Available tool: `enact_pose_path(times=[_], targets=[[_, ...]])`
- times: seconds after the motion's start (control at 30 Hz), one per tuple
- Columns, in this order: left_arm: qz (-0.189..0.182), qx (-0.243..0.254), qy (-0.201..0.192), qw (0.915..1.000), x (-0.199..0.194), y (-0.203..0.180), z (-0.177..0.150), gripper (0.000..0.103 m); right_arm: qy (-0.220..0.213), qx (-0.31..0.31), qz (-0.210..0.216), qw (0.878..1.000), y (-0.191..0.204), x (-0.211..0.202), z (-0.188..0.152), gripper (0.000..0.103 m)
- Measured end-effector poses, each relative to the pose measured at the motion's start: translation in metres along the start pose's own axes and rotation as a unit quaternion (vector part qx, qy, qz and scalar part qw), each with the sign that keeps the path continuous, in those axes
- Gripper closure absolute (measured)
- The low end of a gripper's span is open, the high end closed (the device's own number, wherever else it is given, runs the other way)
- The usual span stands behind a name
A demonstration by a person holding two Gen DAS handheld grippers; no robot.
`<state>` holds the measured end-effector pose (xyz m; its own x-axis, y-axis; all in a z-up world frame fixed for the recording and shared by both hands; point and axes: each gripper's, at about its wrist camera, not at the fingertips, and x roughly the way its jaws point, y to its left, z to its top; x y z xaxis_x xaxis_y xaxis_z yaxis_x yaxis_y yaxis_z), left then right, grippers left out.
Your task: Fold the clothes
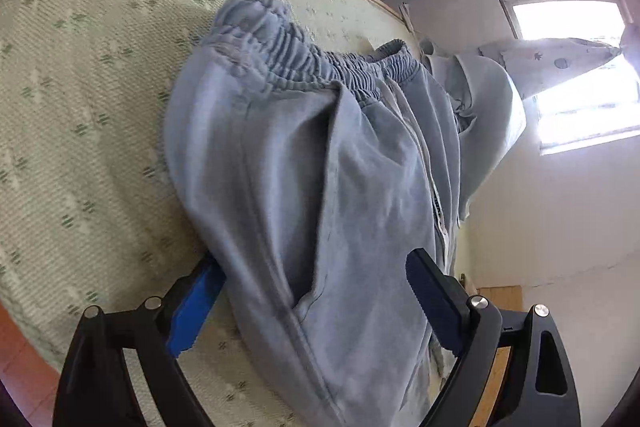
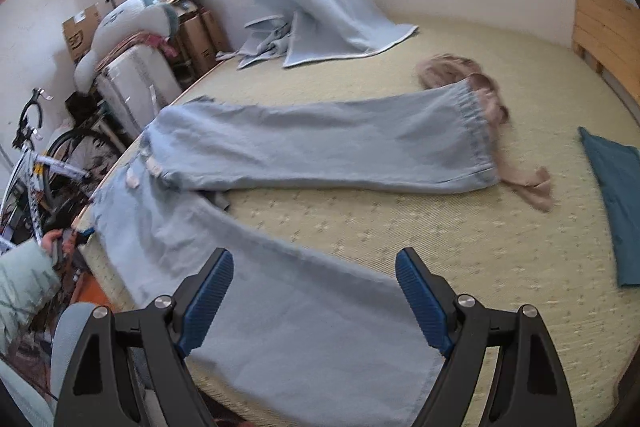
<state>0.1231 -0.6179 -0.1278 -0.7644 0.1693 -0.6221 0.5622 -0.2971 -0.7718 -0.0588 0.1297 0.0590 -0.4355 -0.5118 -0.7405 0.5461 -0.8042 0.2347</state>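
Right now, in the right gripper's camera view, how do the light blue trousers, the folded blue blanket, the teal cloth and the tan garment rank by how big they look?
Largest to smallest as they look:
1. light blue trousers, though nearness enlarges them
2. folded blue blanket
3. teal cloth and tan garment: unsure, as one is cut off at the edge and the other partly covered.

The lower end of the trousers (image 1: 320, 187) runs out past the bottom edge of the left wrist view, and the cloth covers the tip of the left gripper's left finger (image 1: 196, 303). In the right wrist view, one trouser leg (image 2: 280, 287) is blurred and passes behind both fingers of the right gripper (image 2: 314, 301). The tan garment (image 2: 480, 95) lies partly under the waistband, its shape unclear. The teal cloth (image 2: 618, 203) is cut by the right edge.
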Motion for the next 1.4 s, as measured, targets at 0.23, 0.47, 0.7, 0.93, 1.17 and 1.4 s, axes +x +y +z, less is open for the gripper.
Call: enact_pose_path(times=[0.23, 0.47, 0.7, 0.93, 1.17, 1.4], targets=[[0.047, 0.0, -0.022, 0.9986, -0.004, -0.016, 0.001, 0.09, 0.072, -0.124, 0.014, 0.99, 0.051, 0.037, -0.037, 0.017], [0.059, 0.002, -0.057, 0.9966, -0.023, -0.031, 0.001, 0.093, 0.164, -0.245, -0.035, 0.955, 0.055, 0.052, -0.094, 0.018], [0.067, 0.01, -0.073, 0.995, -0.043, -0.043, -0.002, 0.094, 0.154, -0.166, -0.064, 0.972, -0.016, 0.037, -0.088, 0.044], [0.087, 0.007, -0.078, 0.9931, -0.045, -0.047, -0.009, 0.094, 0.131, -0.11, -0.076, 0.982, -0.083, 0.047, -0.053, 0.046], [0.104, 0.006, -0.081, 0.9912, -0.024, -0.059, -0.002, 0.094, 0.2, -0.139, -0.081, 0.966, -0.105, 0.093, -0.041, 0.054], [0.112, 0.006, -0.083, 0.9903, -0.02, -0.061, -0.001, 0.094, 0.25, -0.179, -0.076, 0.949, -0.113, 0.103, -0.034, 0.088]])
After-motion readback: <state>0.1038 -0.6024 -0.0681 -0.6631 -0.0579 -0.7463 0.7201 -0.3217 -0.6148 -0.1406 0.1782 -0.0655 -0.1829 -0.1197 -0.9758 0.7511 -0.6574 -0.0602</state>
